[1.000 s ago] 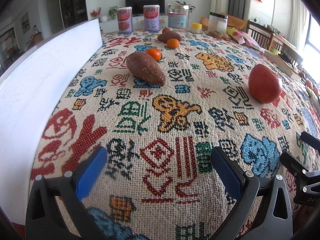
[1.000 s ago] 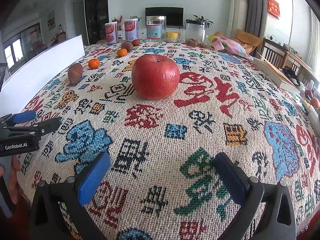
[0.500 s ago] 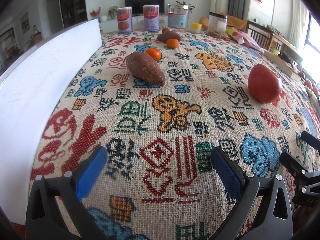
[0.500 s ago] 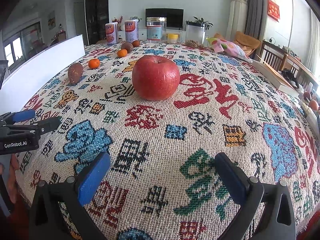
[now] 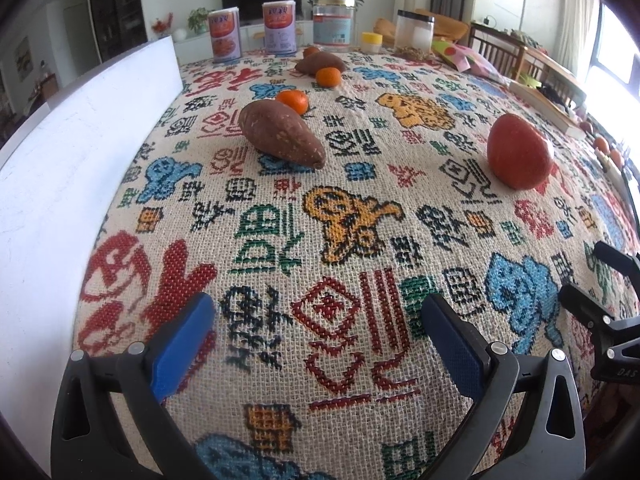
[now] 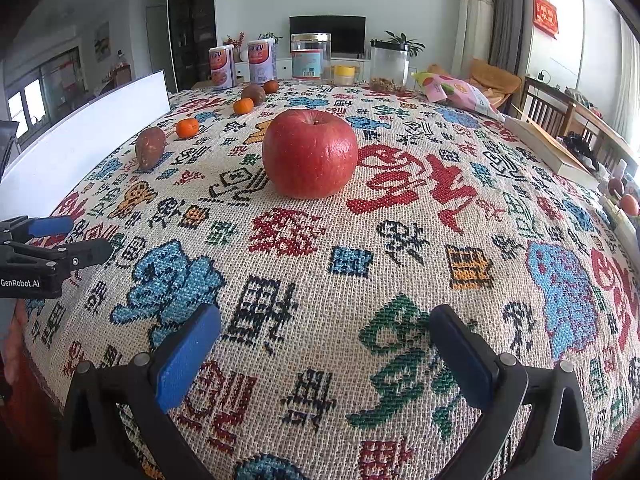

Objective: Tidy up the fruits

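Observation:
A big red apple (image 6: 310,153) (image 5: 519,151) stands on the patterned tablecloth (image 6: 400,248), straight ahead of my open right gripper (image 6: 324,354). A brown sweet potato (image 5: 280,134) (image 6: 150,147) lies ahead of my open left gripper (image 5: 320,342), with a small orange (image 5: 293,101) (image 6: 187,127) just behind it. Farther back sit a second orange (image 5: 328,77) (image 6: 243,105) and a second sweet potato (image 5: 320,63) (image 6: 254,93). Both grippers hover near the table's front edge with nothing between their fingers.
A white board (image 5: 72,152) runs along the table's left side. Two tins (image 5: 279,27), a clear jar (image 5: 332,30), a small yellow-lidded pot (image 5: 372,42) and a black-lidded jar (image 5: 414,34) line the far edge. A snack bag (image 6: 456,92) and a book (image 6: 548,148) lie at the right.
Both views have crept slightly forward and shifted a little; the apple looks marginally nearer. No fruit has moved and both grippers stay open.

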A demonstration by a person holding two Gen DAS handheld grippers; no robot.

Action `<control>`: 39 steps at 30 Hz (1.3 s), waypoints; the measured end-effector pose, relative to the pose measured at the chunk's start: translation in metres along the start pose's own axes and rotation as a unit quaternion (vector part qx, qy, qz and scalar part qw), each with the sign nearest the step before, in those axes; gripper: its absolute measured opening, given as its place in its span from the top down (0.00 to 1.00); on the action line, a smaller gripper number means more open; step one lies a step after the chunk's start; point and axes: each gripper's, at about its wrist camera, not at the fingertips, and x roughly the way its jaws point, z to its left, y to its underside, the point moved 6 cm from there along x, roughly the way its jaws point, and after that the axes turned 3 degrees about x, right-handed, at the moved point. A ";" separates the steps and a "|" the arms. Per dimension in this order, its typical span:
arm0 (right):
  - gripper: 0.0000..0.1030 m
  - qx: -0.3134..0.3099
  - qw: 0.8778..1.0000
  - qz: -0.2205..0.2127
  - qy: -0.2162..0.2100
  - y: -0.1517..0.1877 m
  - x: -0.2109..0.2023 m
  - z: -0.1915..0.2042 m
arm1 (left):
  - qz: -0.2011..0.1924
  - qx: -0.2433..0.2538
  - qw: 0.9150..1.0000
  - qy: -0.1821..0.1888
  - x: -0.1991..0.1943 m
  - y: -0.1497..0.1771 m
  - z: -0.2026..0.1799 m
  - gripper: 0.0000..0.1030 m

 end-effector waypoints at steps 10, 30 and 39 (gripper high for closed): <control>0.00 -0.002 1.000 0.000 0.001 -0.001 0.000 0.000 | -0.011 -0.006 1.000 -0.005 -0.002 0.001 0.000 0.00; 0.00 -0.007 1.000 -0.004 0.005 0.000 0.000 0.001 | 0.049 -0.138 0.987 0.068 0.032 -0.068 0.033 0.02; 0.00 0.002 1.000 0.004 -0.003 0.001 0.000 0.000 | 0.041 -0.152 0.987 0.035 0.066 -0.101 0.060 0.61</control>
